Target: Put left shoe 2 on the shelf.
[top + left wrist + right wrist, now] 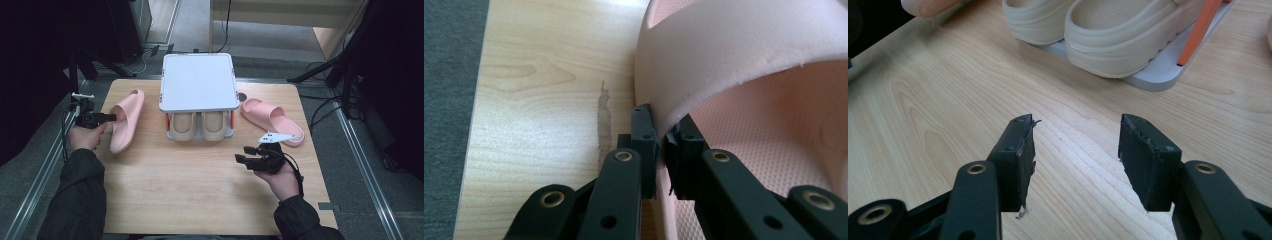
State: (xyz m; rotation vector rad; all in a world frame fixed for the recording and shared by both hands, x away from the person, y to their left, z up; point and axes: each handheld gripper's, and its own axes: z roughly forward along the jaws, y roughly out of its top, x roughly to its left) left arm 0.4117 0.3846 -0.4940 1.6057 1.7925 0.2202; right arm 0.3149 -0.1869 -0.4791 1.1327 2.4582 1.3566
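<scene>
A pink slide sandal (126, 119) lies at the left of the wooden table (200, 195). My left gripper (111, 118) is shut on its side wall; in the left gripper view the two black jaws pinch the pink slide's edge (684, 75) between their pads (644, 135). A second pink slide (272, 120) lies at the right. Just in front of it, my right gripper (244, 154) hovers open over bare wood, and the right gripper view shows nothing between its fingers (1023, 150). A pair of beige clogs (199, 126) sits on the lower shelf of a white rack (199, 82).
The white rack with orange posts (1198, 35) stands at the back middle of the table. The beige clogs (1108, 35) are a short way beyond my right gripper (1075, 150). Dark stands and cables sit on the grey floor around the table.
</scene>
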